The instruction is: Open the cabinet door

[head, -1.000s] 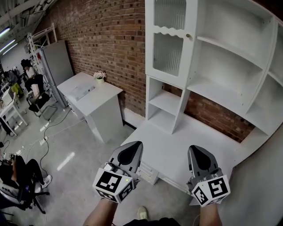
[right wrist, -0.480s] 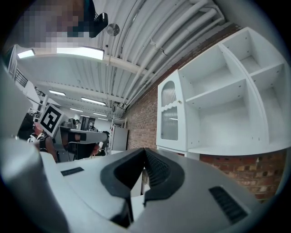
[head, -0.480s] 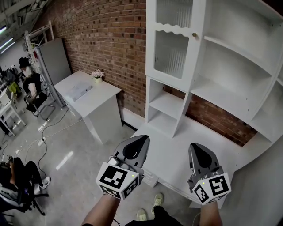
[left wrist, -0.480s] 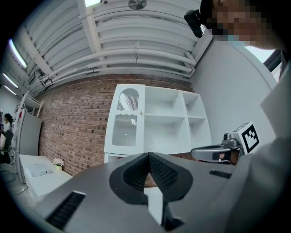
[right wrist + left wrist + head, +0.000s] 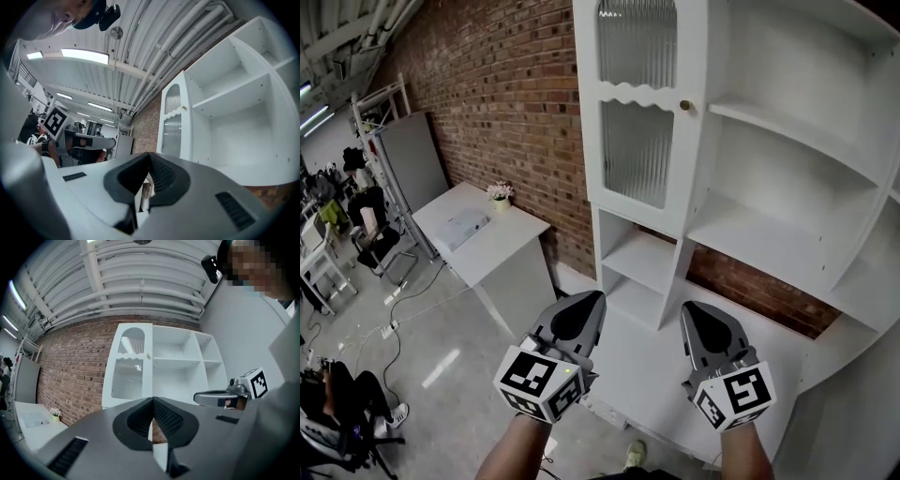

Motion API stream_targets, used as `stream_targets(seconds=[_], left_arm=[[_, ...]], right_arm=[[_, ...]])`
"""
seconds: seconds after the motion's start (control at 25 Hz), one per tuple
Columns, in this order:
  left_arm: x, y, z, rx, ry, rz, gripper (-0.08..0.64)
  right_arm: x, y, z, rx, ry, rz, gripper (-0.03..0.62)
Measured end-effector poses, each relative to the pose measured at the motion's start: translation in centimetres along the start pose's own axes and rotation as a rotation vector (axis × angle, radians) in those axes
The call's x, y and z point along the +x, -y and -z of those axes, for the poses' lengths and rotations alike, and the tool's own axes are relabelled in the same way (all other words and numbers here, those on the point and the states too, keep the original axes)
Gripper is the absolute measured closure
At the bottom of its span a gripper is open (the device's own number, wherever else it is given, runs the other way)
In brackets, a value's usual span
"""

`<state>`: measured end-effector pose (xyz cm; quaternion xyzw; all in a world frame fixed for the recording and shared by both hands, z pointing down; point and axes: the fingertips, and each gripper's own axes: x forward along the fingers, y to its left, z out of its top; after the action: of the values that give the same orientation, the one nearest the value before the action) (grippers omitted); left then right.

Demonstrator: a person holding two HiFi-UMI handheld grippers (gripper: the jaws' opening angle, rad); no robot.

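Note:
The white cabinet door point(image 5: 639, 122) has two ribbed glass panels and a small round knob point(image 5: 684, 106) on its right edge; it stands closed against the open shelf unit. My left gripper point(image 5: 597, 297) and right gripper point(image 5: 686, 307) are side by side in front of it, below the door, both shut and empty, touching nothing. In the left gripper view the door point(image 5: 127, 371) and knob point(image 5: 148, 355) lie straight ahead above the shut left gripper point(image 5: 153, 400). The right gripper view shows the door point(image 5: 171, 125) left of the shelves, beyond the right gripper point(image 5: 149, 155).
Open white shelves point(image 5: 787, 178) fill the right; a low white counter point(image 5: 661, 361) lies under my grippers. A white desk point(image 5: 483, 234) with a flower pot point(image 5: 499, 192) stands by the brick wall point(image 5: 506, 103). People sit at the far left; cables cross the floor.
Both grippers have moved forward toward the cabinet, still shut. The door now looks larger and sits further left and nearer in the head view.

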<state>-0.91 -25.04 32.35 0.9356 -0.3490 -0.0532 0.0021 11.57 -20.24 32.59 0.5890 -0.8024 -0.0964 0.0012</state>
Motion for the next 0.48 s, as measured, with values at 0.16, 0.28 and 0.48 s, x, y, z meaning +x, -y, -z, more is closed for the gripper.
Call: stream_targets(seconds=[0.16,0.28,0.48], left_arm=[[3.7,-0.1,-1.0,0.028,0.008,-0.002,0.555],[6.8,-0.1,-2.1,0.061,0.018,-0.007,0.555],[11.5,-0.2,-4.5,0.168,0.028,-0.029,0.555]], right_arm=[[1.7,3.4,-1.1,-0.025,0.030,-0.001,0.588],[2.7,5.8,-1.4,-0.028,0.051,-0.015,0.588],[4.4,8.8,-1.4,-0.026,0.071,-0.045,0.588]])
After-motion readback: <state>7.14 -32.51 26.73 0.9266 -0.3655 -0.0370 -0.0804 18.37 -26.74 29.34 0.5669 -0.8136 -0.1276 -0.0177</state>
